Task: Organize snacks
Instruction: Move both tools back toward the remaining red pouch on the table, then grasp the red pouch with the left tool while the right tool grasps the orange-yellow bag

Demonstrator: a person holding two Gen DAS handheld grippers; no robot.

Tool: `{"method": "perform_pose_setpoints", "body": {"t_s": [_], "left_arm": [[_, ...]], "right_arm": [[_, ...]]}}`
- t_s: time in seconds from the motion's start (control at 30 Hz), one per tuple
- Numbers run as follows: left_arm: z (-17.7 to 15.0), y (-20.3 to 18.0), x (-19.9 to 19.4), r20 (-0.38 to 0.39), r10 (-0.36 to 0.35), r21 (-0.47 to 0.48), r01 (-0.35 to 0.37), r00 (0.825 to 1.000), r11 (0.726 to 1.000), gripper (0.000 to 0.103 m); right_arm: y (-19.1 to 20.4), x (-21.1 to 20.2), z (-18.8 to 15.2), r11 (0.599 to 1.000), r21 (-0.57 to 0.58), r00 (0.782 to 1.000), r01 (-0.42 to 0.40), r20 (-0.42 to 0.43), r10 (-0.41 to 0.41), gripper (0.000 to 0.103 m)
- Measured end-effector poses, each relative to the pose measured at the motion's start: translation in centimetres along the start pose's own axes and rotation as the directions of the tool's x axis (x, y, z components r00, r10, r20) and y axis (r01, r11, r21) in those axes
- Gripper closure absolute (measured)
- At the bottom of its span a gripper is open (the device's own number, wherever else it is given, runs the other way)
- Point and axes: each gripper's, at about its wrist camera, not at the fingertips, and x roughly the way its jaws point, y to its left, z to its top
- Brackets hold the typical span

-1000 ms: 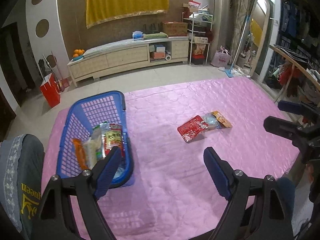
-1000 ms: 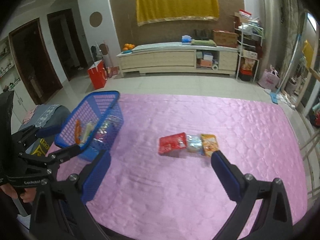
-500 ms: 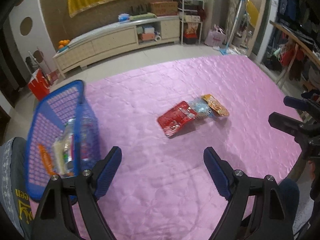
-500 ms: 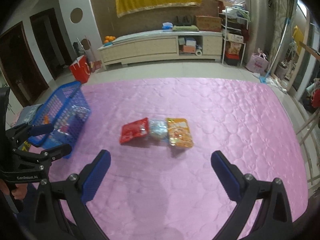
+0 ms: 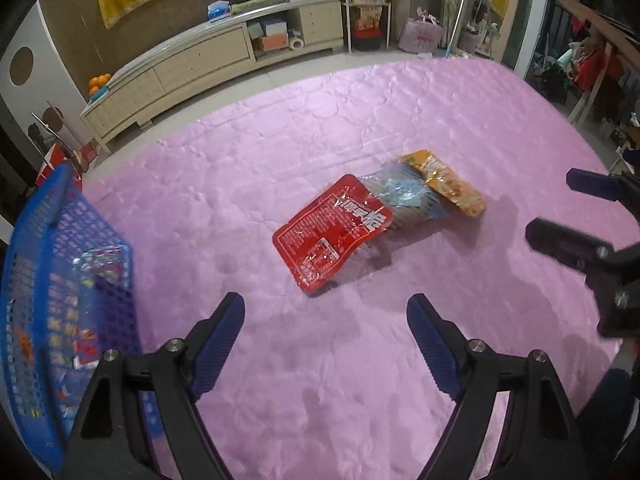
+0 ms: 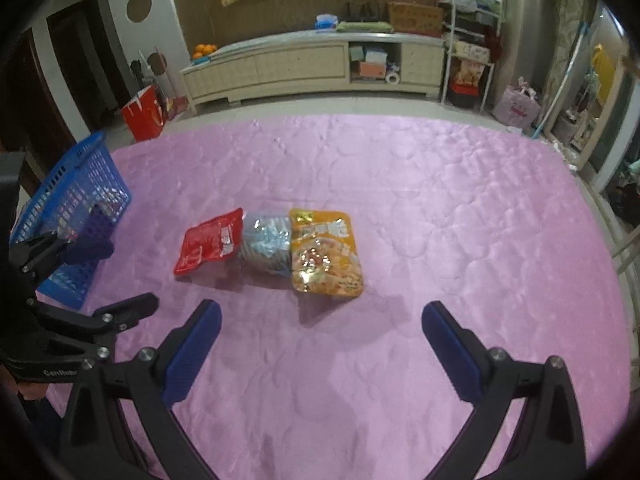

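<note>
Three snack packs lie side by side on the pink cloth: a red pack (image 5: pixel 334 232) (image 6: pixel 210 240), a blue-grey pack (image 5: pixel 404 200) (image 6: pixel 266 242) and an orange pack (image 5: pixel 444 182) (image 6: pixel 324 254). A blue basket (image 5: pixel 24 280) (image 6: pixel 76 200) holding several snacks stands at the left. My left gripper (image 5: pixel 326 320) is open and empty, just short of the red pack. My right gripper (image 6: pixel 320 320) is open and empty, just short of the orange pack. The right gripper also shows at the right edge of the left wrist view (image 5: pixel 576 216).
The pink quilted cloth (image 6: pixel 440 200) covers the whole work surface. Beyond its far edge are a tiled floor, a long low cabinet (image 6: pixel 304 64), a red bag (image 6: pixel 144 114) and a metal shelf rack (image 6: pixel 468 40).
Both grippers have moved forward and down toward the three packs. The left one swung right, away from the basket, which slid to the left edge of its view. Both stay open.
</note>
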Motion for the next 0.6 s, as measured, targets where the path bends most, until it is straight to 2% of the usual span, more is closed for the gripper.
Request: {"method": "perform_pose_setpoints", "body": {"t_s": [0.17, 0.43, 0.57, 0.6], "left_arm": [[1.1, 0.5, 2.6, -0.005, -0.009, -0.009, 0.009, 1.0, 1.0, 0.026], [1.9, 0.1, 5.4, -0.008, 0.019, 0.046, -0.018, 1.0, 0.999, 0.031], [1.8, -0.5, 6.2, -0.011, 0.029, 0.073, -0.029, 1.0, 0.997, 0.043], [1.8, -0.4, 6.0, -0.001, 0.02, 0.07, -0.02, 1.0, 0.997, 0.052]], "right_arm": [[0.6, 2.4, 0.6, 0.999, -0.034, 1.0, -0.001, -0.011, 0.0, 0.001], [-0.7, 4.2, 0.9, 1.0, -0.005, 1.0, -0.004, -0.027, 0.003, 0.001], [-1.7, 4.6, 0.4, 1.0, 0.02, 0.999, 0.011, -0.035, -0.01, 0.001], [-2.0, 4.6, 0.2, 1.0, 0.025, 0.999, 0.009, -0.036, -0.008, 0.001]]}}
